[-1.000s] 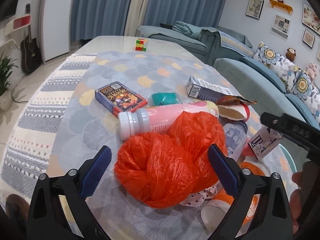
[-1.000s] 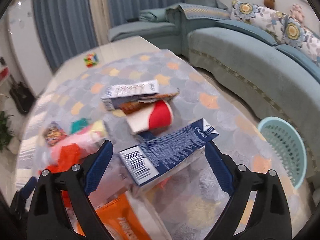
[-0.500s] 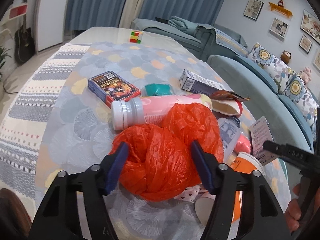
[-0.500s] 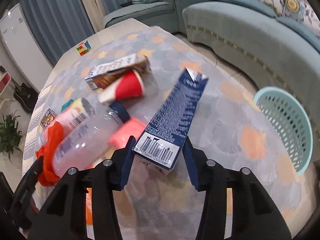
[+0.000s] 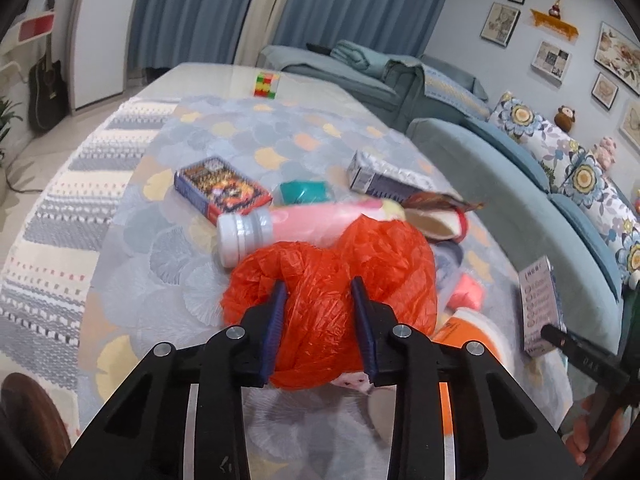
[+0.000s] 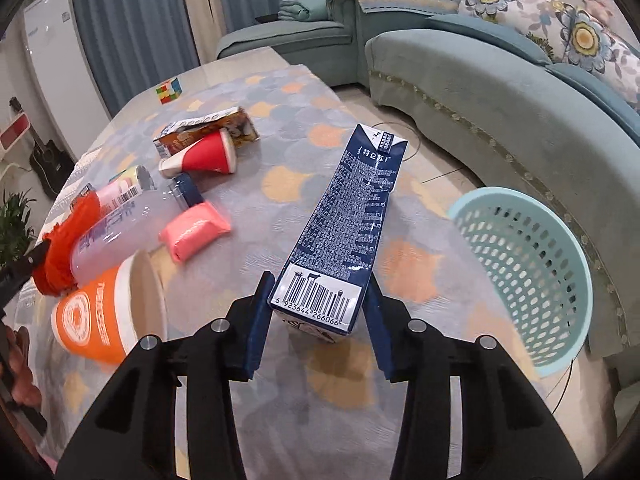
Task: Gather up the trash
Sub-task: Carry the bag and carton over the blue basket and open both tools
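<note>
Both tongs newly clamped: bag [image 5: 340, 276], carton [image 6: 344, 216]

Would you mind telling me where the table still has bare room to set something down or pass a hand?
Bare cloth lies between the Rubik's cube and the card box, and on the basket side, right of the milk carton. It is crowded around the orange bag: pink bottle, clear bottle, red cup, orange cup.

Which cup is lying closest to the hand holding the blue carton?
The orange cup. It lies on its side just left of the right gripper; the red cup lies farther back, by the torn box.
</note>
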